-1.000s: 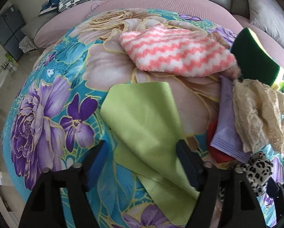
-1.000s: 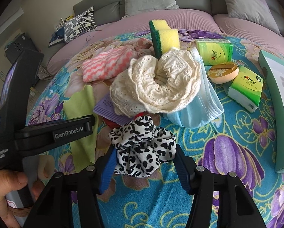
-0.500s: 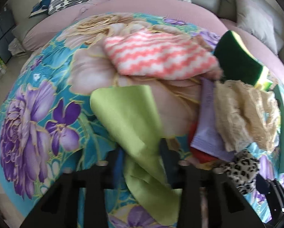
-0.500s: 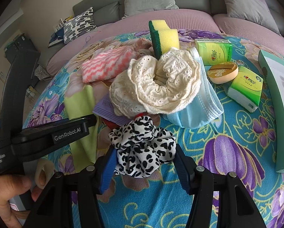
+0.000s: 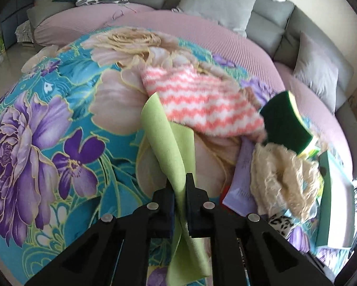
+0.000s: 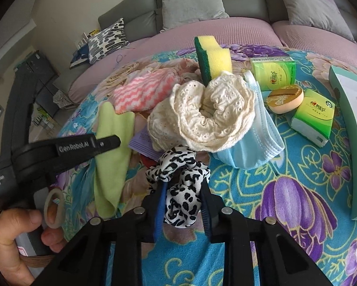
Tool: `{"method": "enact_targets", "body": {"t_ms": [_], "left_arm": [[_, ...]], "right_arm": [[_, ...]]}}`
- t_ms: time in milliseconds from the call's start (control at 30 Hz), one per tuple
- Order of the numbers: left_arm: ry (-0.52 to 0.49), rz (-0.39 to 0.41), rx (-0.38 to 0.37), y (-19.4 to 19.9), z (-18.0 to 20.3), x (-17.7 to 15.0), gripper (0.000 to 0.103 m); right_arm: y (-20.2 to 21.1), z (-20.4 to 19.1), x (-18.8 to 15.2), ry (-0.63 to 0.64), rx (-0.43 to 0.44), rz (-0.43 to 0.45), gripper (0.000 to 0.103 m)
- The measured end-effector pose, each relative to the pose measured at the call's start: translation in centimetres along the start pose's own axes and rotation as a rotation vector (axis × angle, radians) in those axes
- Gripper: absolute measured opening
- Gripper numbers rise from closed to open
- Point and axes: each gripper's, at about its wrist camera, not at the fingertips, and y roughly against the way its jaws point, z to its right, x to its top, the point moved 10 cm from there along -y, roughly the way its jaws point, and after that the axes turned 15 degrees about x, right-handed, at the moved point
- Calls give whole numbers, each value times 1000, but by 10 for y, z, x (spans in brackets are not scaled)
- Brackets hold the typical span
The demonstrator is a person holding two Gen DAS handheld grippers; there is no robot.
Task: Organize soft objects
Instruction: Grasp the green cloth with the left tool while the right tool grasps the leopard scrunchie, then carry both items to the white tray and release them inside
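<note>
- The left claw (image 5: 179, 188) has just been closing and now pinches the green cloth (image 5: 165, 133), which is gathered into a fold between its pads and trails back toward the camera.
- The cloth's far end stands up beside the pink-and-white striped towel (image 5: 199, 102), on the flowered blanket (image 5: 59, 124).
- The right claw (image 6: 183, 205) has just been closing too; its blue-padded fingers squeeze the leopard-print scrunchie (image 6: 178, 176), the fabric bunched up between them.
- Just behind the scrunchie sits the cream lace scrunchie (image 6: 202, 114), lying on a blue face mask (image 6: 257, 143).
- A yellow-and-green sponge (image 6: 214, 59) stands on edge behind the lace scrunchie.
- A purple packet (image 6: 140, 140) pokes out from under the pile, between the green cloth and the lace scrunchie.
- To the right lie 2 green tissue packs (image 6: 273, 74), with a small round tan case (image 6: 285, 97) between them.
- A teal box (image 6: 350, 119) runs along the right edge.
- A hand (image 6: 9, 245) grips the left gripper's handle at the lower left of the right wrist view.
</note>
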Motion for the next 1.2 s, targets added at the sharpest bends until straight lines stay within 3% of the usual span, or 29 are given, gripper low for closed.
{"method": "enact_targets", "body": {"t_ms": [467,633,767,1067,1200], "left_arm": [[36,192,-72,59,-2,36,7],[13,284,-116,91,10,45,7],[-37,316,-153,105,34,45,7],[-193,340,-241,124,116,26,7],[-256,345,-276,131,150,13,7]], "right_arm": [[33,-32,20,30,131,128,21],[64,-29,34,33,120,207,21],[92,-11,43,12,61,266,21],[173,70,56,-98,-201,388,21],[198,105,65,-149,-244,416,21]]}}
